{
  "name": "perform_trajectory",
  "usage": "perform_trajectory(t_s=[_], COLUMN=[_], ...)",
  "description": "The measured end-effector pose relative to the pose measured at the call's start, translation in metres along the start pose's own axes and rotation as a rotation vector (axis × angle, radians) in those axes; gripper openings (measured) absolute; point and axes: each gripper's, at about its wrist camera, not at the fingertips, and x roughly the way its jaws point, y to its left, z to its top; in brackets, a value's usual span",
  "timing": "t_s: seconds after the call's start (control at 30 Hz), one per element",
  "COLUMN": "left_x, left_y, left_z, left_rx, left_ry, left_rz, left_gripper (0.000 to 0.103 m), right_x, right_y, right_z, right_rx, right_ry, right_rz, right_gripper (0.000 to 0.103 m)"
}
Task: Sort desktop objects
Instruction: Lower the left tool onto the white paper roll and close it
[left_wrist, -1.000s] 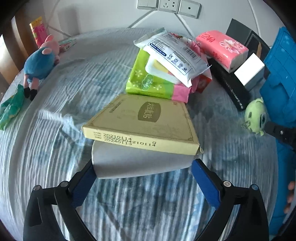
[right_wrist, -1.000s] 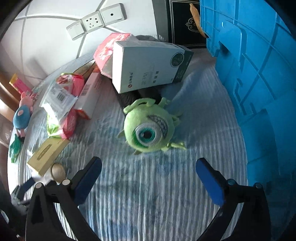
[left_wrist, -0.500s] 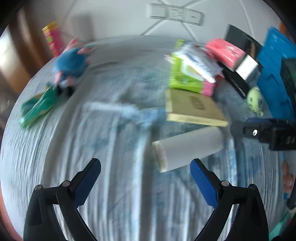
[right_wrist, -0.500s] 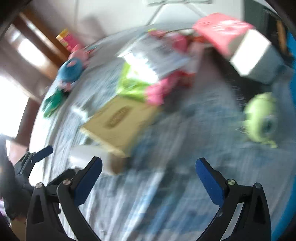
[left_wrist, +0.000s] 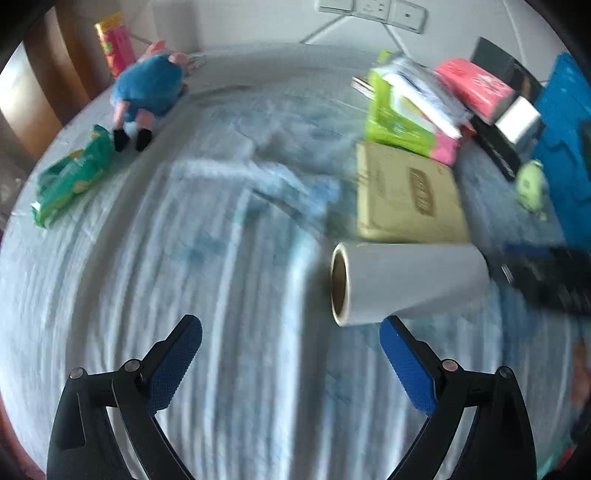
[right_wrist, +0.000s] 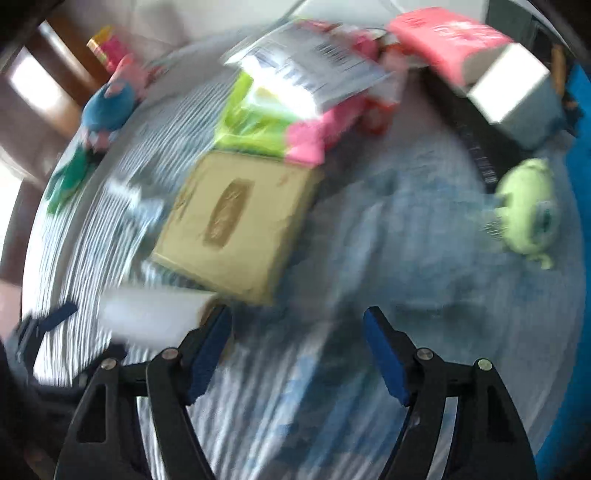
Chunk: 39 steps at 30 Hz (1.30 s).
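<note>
Left wrist: white roll (left_wrist: 410, 284) now beside jaws, released.

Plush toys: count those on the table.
2. The blue plush toy lies at the far left; the green plush toy sits far right by the blue crate. Others may be hidden.
</note>
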Motion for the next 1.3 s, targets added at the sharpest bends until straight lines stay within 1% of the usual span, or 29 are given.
perform_trajectory(t_s=[0.07,0.17,0.2,0.23,0.27,0.33,0.43,0.53,0.57,0.6,0.67,0.77,0.87,0.93,1.0,1.03,1.17,1.23,1.27,1.3], left_x=[0.004,0.009,0.006,0.002,-0.004,-0.015,-0.009,-0.004,-0.002,0.000,0.004,0.009,0.009,0.010,0.008,0.007,0.013,0.025,0.029,0.035], left_y=[0.009,0.023,0.026,0.029,0.028,0.026,0.011,-0.004,-0.009,-0.014,-0.024,-0.036,-0.012,0.005,0.010,0.009,0.000,-0.005,-0.004,-0.002], left_z=[0.010,0.031,0.034,0.037,0.037,0.036,0.032,0.028,0.027,0.026,0.023,0.019,0.017,0.021,0.027,0.032,0.051,0.063,0.065,0.066], left_rx=[-0.017,-0.060,-0.078,-0.097,-0.114,-0.147,-0.150,-0.153,-0.154,-0.155,-0.157,-0.160,-0.146,-0.123,-0.091,-0.073,-0.005,0.038,0.049,0.054], left_ry=[-0.018,-0.027,-0.031,-0.035,-0.038,-0.043,-0.017,0.008,0.017,0.025,0.042,0.065,0.048,0.034,-0.001,-0.021,-0.058,-0.047,-0.035,-0.017], left_rz=[0.039,0.041,0.032,0.019,-0.009,-0.059,-0.050,-0.042,-0.039,-0.036,-0.030,-0.018,0.047,0.052,0.045,0.041,-0.008,-0.012,-0.024,-0.030], left_gripper=[0.098,0.098,0.098,0.098,0.098,0.098,0.098,0.098,0.095,0.088,0.053,0.049,0.049,0.048,0.048,0.048,0.047,0.047,0.047,0.046], right_x=[0.000,0.006,0.009,0.008,0.007,-0.001,-0.016,-0.025,-0.028,-0.030,-0.027,-0.024,-0.015,-0.008,-0.002,0.000,0.000,-0.002,-0.002,0.000], right_y=[0.008,0.021,0.026,0.029,0.032,0.023,0.001,-0.019,-0.024,-0.029,-0.032,-0.039,-0.031,-0.027,-0.027,-0.029,-0.035,-0.035,-0.036,-0.037], right_z=[-0.006,-0.014,-0.017,-0.018,-0.019,-0.020,-0.018,-0.014,-0.012,-0.010,-0.003,0.003,0.013,0.019,0.024,0.025,0.029,0.031,0.033,0.035], right_rx=[-0.008,-0.016,-0.019,-0.020,-0.020,0.012,0.075,0.109,0.114,0.114,0.112,0.099,0.095,0.118,0.163,0.184,0.214,0.224,0.240,0.262], right_ry=[0.008,0.042,0.054,0.050,0.046,0.027,-0.017,-0.044,-0.050,-0.060,-0.066,-0.062,-0.061,-0.063,-0.062,-0.068,-0.074,-0.086,-0.088,-0.087], right_rz=[0.036,0.142,0.180,0.183,0.186,0.181,0.146,0.109,0.099,0.083,0.056,0.059,0.089,0.130,0.174,0.182,0.177,0.198,0.225,0.258], right_gripper=[0.074,0.074,0.074,0.074,0.074,0.074,0.074,0.074,0.074,0.074,0.074,0.074,0.074,0.074,0.074,0.074,0.074,0.067,0.061,0.060])
